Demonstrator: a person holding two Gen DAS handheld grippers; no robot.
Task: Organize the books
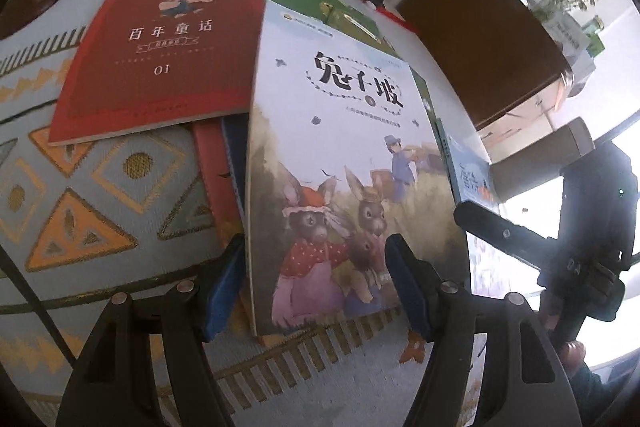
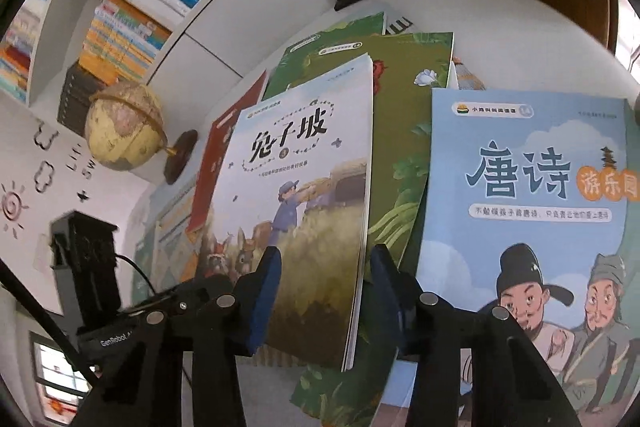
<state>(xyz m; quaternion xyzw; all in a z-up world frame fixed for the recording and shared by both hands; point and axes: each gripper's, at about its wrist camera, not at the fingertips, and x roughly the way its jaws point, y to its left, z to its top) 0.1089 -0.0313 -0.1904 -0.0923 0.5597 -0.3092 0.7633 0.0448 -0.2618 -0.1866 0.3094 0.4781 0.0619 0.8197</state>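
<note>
On a counter (image 1: pixel 400 31) covered partly by a patterned cloth (image 1: pixel 100 187), several children's books lie in a loose overlapping pile. At the far left of the left wrist view, a red storybook (image 1: pixel 160 55) marked 01 lies flat on the cloth. Just to its right, the rabbit book (image 1: pixel 344 155), pale blue with rabbits in clothes on its cover, is tilted up off the pile. The left hand-held gripper (image 1: pixel 316 283) straddles its lower left corner, one blue pad at the spine edge and the other over the cover; whether the pads press on it cannot be told. Green books (image 1: pixel 344 15) stick out beneath its top edge. At the right edge, the right hand-held gripper (image 2: pixel 324 291) reaches in, half spread around the book's page edge, which stands between its pads without clearly touching them. Further right in the right wrist view, a blue poetry book (image 2: pixel 528 187) with two cartoon men lies flat beside the green books (image 2: pixel 404 107). A globe (image 2: pixel 124 127) stands at the left near a bookshelf (image 2: pixel 120 19).
</note>
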